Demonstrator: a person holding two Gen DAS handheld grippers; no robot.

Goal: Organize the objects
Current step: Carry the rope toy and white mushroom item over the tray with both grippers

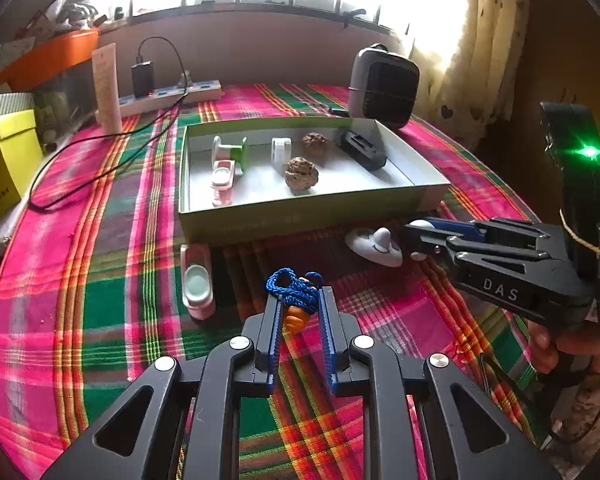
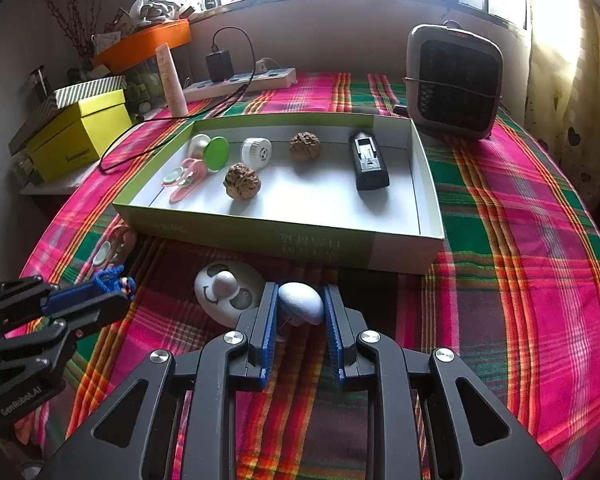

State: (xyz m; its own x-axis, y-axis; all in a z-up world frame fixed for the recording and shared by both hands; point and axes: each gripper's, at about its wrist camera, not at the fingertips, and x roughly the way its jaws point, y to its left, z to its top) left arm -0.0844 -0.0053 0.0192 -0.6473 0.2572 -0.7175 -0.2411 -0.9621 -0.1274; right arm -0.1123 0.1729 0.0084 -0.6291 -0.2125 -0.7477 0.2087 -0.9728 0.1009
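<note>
Ribbed blue pads of the left gripper [image 1: 299, 300] pinch a knotted blue cord [image 1: 290, 286] with a small orange figure [image 1: 296, 319] hanging from it, just above the plaid woven cloth [image 1: 100, 280]; the figure is partly hidden between the pads. Beyond sits a shallow cardboard tray [image 1: 300, 220] holding two wrinkled walnuts [image 1: 301, 173].

From the right wrist, the right gripper [image 2: 300, 304] is clenched on a smooth white egg-shaped piece [image 2: 301, 302], beside a round white smiley-faced fan [image 2: 224, 294]. Its lower part is hidden.
</note>
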